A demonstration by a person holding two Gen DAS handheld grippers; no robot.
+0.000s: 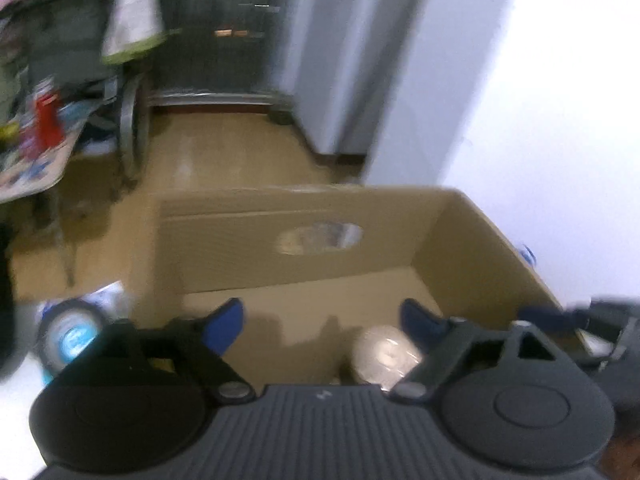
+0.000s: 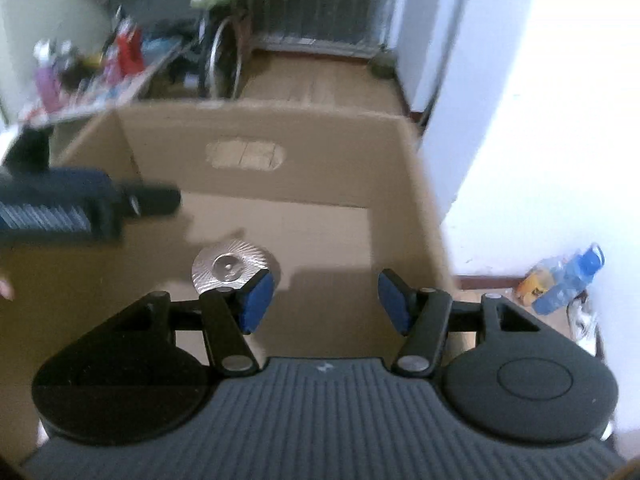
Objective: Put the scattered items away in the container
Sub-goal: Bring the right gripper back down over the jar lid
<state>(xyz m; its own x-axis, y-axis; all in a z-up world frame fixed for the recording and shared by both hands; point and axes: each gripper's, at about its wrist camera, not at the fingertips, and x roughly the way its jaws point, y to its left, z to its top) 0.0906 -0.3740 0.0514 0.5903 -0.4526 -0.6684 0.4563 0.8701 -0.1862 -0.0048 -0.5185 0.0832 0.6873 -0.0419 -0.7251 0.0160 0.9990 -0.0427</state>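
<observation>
A: Where was the silver disc?
B: The ribbed silver disc (image 2: 229, 270) lay flat on the bottom of the cardboard box (image 2: 320, 160), toward its near left part. In the left wrist view it (image 1: 386, 354) showed blurred, just behind the right blue pad.

A: And the hand-held grippers relative to the box?
B: Both hung above the open box, pointing down into it. The right hand-held gripper (image 2: 326, 300) had its jaws apart with nothing between them; the disc sat just past its left pad (image 2: 256, 304), not gripped. The left hand-held gripper (image 1: 322, 322) stood wide, also empty.

A: Anything outside the box?
B: A blue-capped bottle (image 2: 568, 280) lay on the floor right of the box, by the white wall. Left of the box, a roll with a blue centre (image 1: 72, 338) showed, too blurred to identify.
</observation>
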